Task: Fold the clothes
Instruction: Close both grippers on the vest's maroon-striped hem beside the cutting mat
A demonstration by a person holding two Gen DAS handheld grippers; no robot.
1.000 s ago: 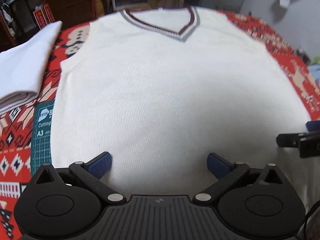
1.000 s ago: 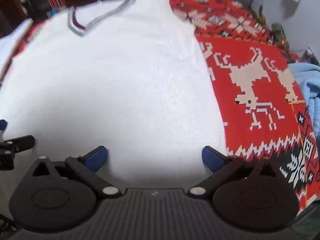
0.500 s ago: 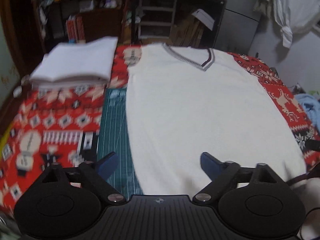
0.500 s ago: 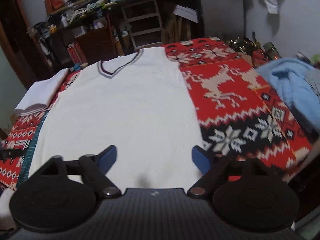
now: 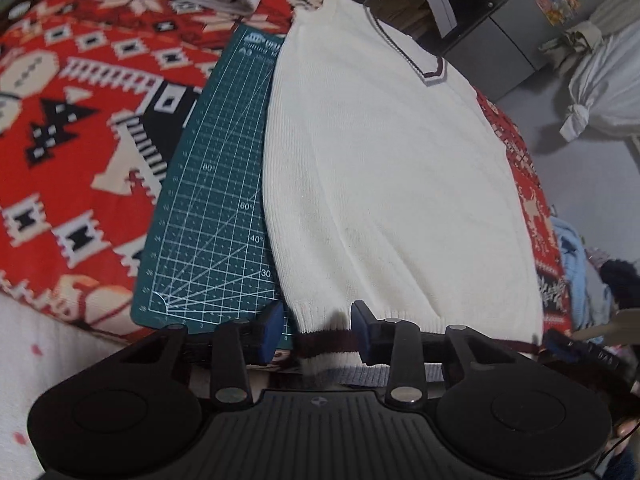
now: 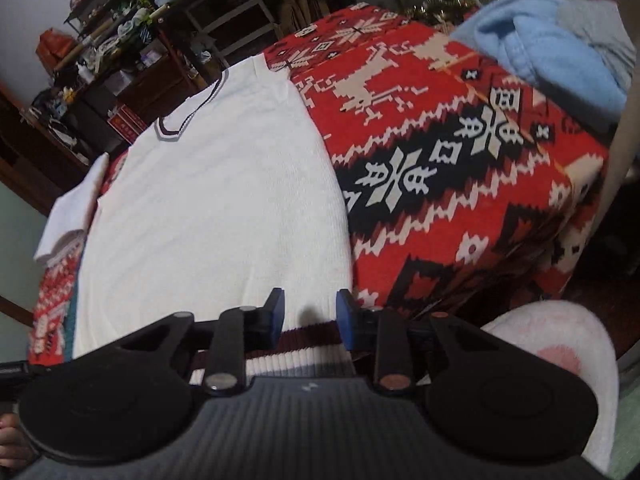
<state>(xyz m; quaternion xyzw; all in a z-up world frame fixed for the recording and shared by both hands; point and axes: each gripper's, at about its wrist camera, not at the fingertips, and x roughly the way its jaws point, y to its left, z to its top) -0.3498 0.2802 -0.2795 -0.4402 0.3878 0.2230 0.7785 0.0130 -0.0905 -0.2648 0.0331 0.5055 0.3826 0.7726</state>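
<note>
Vest (image 5: 392,184) lies flat on blanket (image 5: 72,128), hem at near edge. Left gripper (image 5: 316,332) and right gripper (image 6: 310,316) fingers narrowly apart, straddling hem corners (not yet pinched). Risk: shallow bite slips, fold skews.

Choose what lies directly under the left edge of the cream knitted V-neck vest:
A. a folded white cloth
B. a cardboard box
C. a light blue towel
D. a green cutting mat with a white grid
D: the cream knitted V-neck vest overlaps the green cutting mat with a white grid along its left side.
</note>
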